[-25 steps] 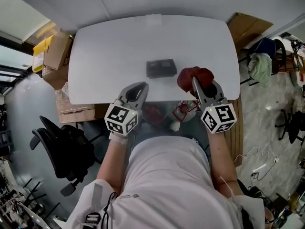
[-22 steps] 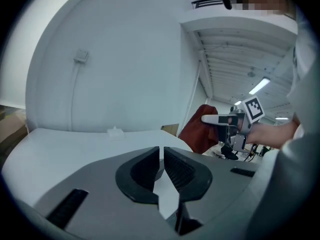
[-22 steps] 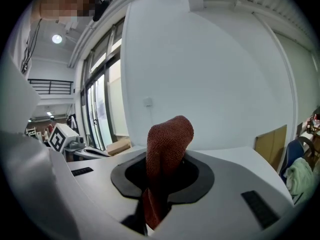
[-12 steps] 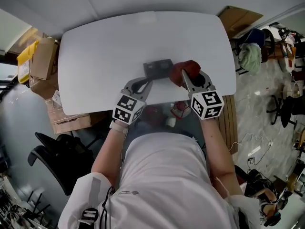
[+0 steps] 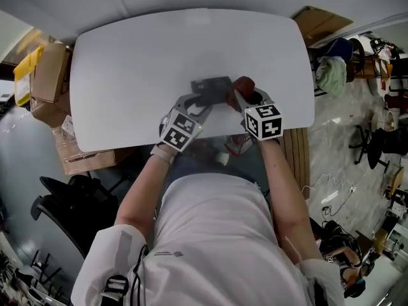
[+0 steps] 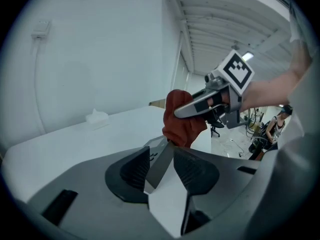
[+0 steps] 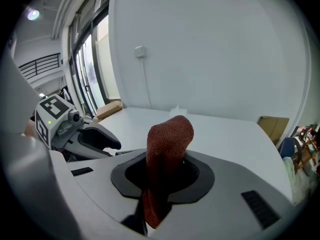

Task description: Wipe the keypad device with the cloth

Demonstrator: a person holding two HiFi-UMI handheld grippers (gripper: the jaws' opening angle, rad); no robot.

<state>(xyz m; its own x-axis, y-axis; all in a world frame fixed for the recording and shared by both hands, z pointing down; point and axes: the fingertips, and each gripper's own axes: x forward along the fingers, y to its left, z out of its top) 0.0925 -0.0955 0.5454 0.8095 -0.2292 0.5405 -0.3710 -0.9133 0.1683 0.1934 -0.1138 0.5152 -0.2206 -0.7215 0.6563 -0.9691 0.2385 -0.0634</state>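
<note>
The dark grey keypad device lies flat near the front middle of the white table. My left gripper sits low at its near left edge. Its jaws have just been opening, and the device's edge shows in the gap between the pads without being pressed. My right gripper is shut on a bunched red cloth, which reaches the device's right end. From the left gripper view, the cloth hangs under the right gripper just past the device. In the right gripper view the cloth stands up between the jaws.
Cardboard boxes are stacked off the table's left end, and another box sits by the far right corner. A black office chair stands at the near left. Clothes hang on a chair to the right.
Both grippers have come down and forward from the table's front edge to the keypad device. The left jaws have gone from shut to apart. The cloth now sits against the device's right end.
</note>
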